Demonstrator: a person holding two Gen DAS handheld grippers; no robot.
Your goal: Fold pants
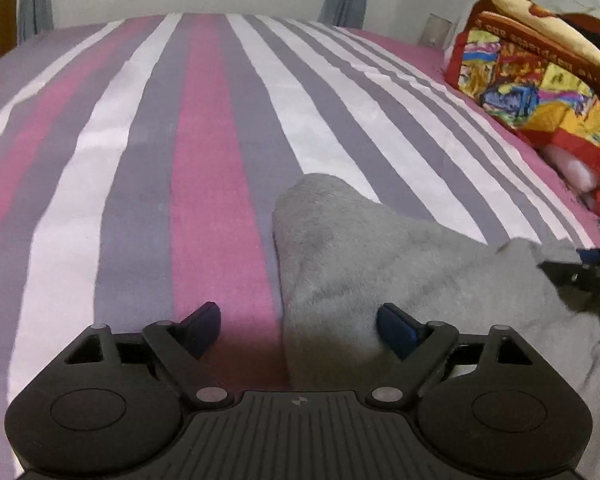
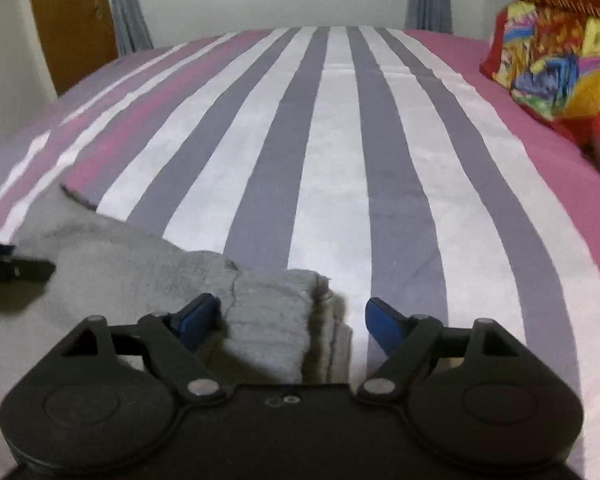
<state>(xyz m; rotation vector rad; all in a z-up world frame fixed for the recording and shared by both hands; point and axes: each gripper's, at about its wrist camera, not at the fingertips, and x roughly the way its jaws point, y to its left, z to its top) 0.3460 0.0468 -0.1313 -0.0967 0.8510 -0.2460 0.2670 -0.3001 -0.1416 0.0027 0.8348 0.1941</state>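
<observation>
The left gripper (image 1: pixel 299 328) is being held with jaws spread, straddling the edge of the grey pants (image 1: pixel 380 264); nothing is being pinched. The right gripper (image 2: pixel 290 320) is likewise spread, around a ribbed cuff or band. The pants are lying on the striped bedsheet (image 2: pixel 340 140), long axis seemingly running crosswise between the grippers. Several stacked layers are showing, so only some may be caught, and the fold could be skewed.
</observation>
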